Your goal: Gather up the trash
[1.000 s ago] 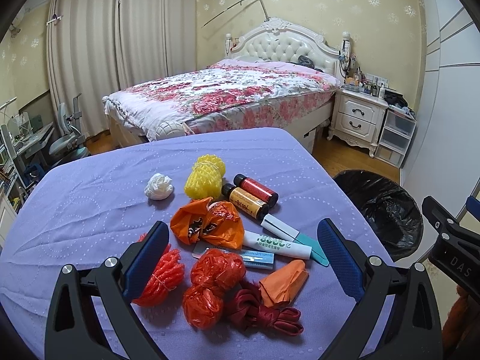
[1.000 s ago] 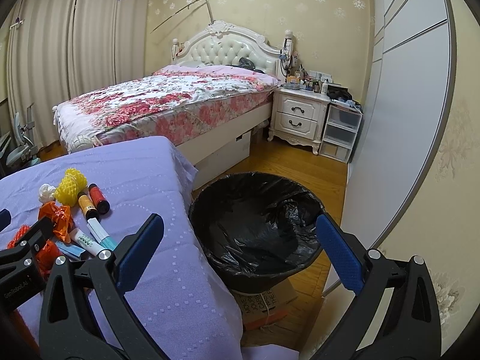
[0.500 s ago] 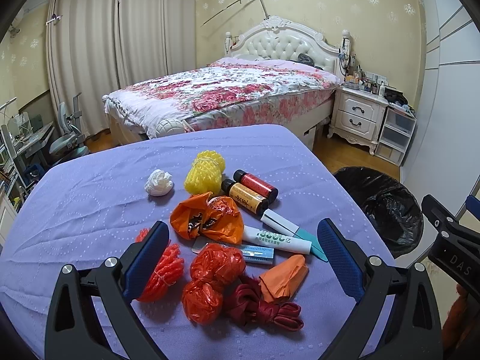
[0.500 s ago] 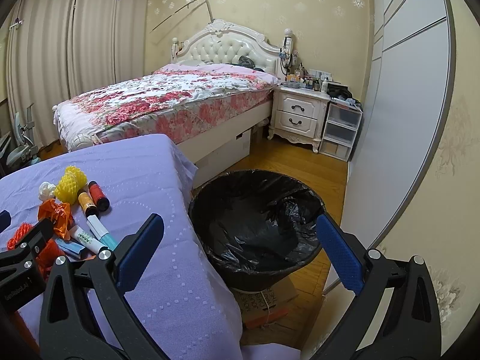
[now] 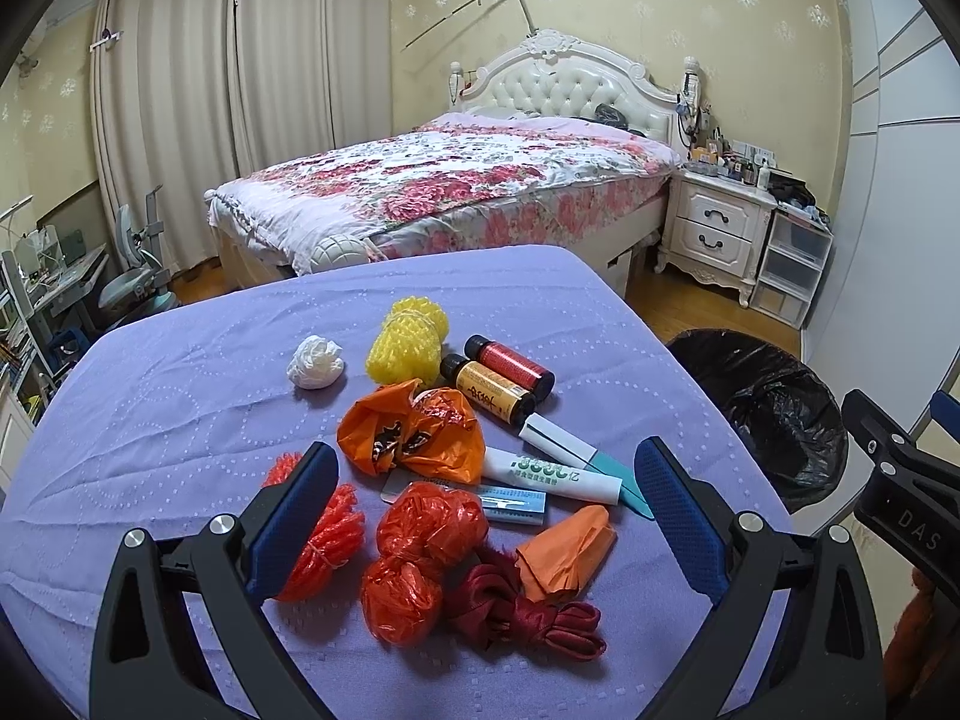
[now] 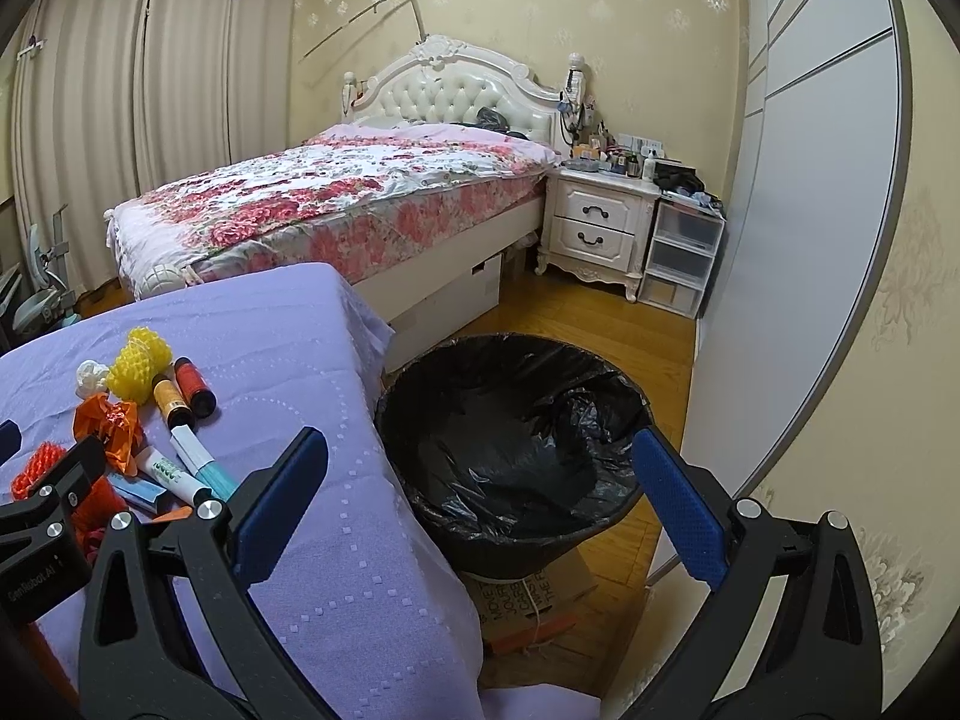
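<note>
Trash lies on the purple table (image 5: 180,408): a white paper wad (image 5: 315,363), yellow foam net (image 5: 408,342), two small bottles (image 5: 495,378), an orange bag (image 5: 414,438), red plastic wads (image 5: 420,552), a red net (image 5: 327,534), a white tube (image 5: 552,471), an orange scrap (image 5: 567,546) and a dark red ribbon (image 5: 522,612). My left gripper (image 5: 480,510) is open and empty, hovering above the red wads. My right gripper (image 6: 480,498) is open and empty above the black-lined trash bin (image 6: 510,438), right of the table.
The bin also shows in the left wrist view (image 5: 768,414), beyond the table's right edge. A floral bed (image 5: 456,186) stands behind the table, a white nightstand (image 6: 600,228) and plastic drawers (image 6: 684,258) by the wall. A cardboard box (image 6: 528,594) sits under the bin.
The left gripper's view has drifted slightly, the trash pile sitting a bit higher in frame. The right gripper has barely moved. Both stay open.
</note>
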A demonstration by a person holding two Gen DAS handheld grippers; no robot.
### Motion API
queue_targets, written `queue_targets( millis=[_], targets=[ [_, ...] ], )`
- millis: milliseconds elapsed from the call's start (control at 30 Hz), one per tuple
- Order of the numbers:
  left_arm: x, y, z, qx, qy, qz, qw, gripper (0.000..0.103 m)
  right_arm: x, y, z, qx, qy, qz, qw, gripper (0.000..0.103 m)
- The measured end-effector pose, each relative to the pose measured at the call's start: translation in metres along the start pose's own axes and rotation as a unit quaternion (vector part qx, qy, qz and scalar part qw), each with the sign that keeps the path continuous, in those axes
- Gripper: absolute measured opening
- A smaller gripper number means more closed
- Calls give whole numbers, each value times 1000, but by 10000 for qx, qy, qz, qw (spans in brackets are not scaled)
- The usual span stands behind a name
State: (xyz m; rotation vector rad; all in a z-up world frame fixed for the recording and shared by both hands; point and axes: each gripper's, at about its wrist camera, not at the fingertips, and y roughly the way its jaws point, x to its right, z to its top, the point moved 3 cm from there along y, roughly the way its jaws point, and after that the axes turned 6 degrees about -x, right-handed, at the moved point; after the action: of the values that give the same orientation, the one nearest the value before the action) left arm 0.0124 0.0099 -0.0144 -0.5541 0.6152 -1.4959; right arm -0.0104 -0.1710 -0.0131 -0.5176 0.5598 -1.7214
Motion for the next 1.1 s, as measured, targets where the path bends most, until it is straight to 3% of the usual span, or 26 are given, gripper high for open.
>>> queue_targets(
  millis=[833, 1100],
  targets=[
    [3, 2, -6, -25, 45, 20, 10000, 96, 1, 3, -1, -104, 6, 17, 9999, 99],
    [-24, 0, -17, -170, 51, 156, 9997, 96, -13, 1, -1, -213, -96, 228, 9995, 99]
  ],
)
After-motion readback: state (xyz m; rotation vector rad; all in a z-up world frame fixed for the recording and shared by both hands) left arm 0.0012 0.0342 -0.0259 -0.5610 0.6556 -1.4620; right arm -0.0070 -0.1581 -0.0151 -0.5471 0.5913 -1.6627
